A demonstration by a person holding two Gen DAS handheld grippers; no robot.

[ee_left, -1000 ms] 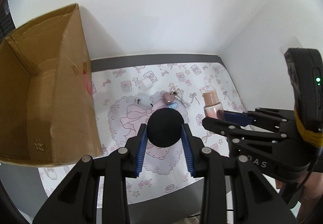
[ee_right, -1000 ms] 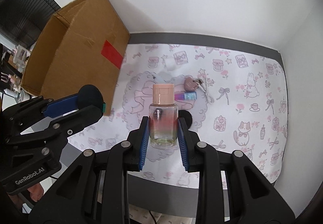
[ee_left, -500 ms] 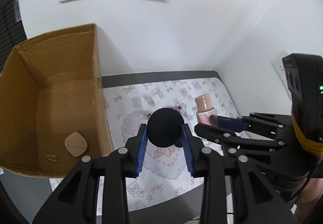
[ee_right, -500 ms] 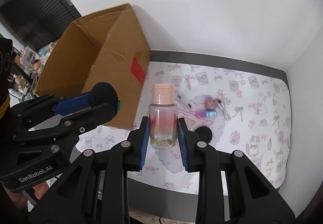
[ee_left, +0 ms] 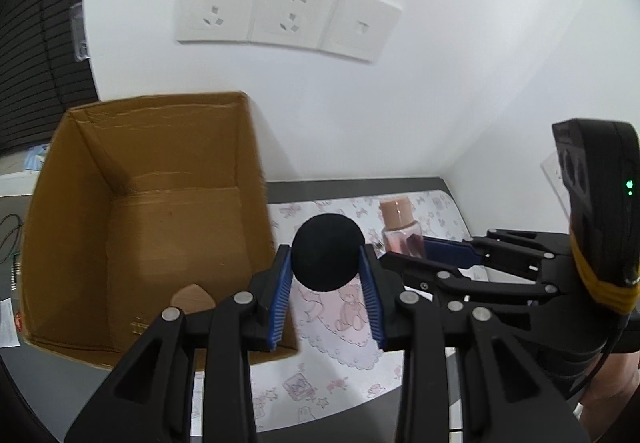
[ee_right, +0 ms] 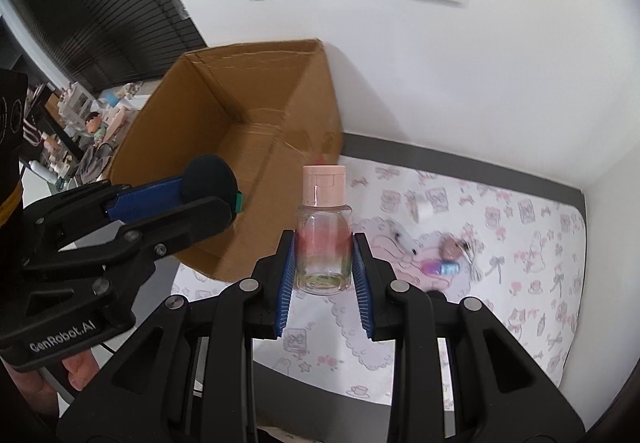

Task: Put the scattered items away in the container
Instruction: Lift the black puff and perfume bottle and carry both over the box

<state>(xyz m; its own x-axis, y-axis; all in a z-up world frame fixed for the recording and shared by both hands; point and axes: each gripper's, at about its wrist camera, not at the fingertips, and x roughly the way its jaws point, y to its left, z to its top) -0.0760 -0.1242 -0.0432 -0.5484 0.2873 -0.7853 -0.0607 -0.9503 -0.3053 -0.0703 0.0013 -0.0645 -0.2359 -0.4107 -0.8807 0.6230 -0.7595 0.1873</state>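
Your left gripper [ee_left: 327, 275] has its jaws closed on a black round sponge [ee_left: 327, 252], which sits between the blue pads. It hangs in the air just beside the right wall of the open cardboard box [ee_left: 132, 147]. The box stands at the left end of the counter [ee_left: 360, 184], against the white wall. Inside the box, on its bottom, lies one small tan piece [ee_left: 191, 297]; it is partly hidden by the gripper, so I cannot say what it is.

Your right gripper [ee_right: 323, 263] has its jaws closed on a clear bottle [ee_right: 323, 243] with a peach cap, held upright. The bottle has a pink band in the middle. In the right wrist view it is in front of the near corner of the box, above the patterned mat [ee_right: 520, 283].

On the mat, well apart from the box, some small items lie close together: a white small object [ee_right: 423, 209], a brownish pink piece [ee_right: 451, 248], a blue and pink tube [ee_right: 443, 267] and a thin white cord [ee_right: 474, 263]. These are a bit blurred.

Wall sockets [ee_left: 280, 21] are above the box.
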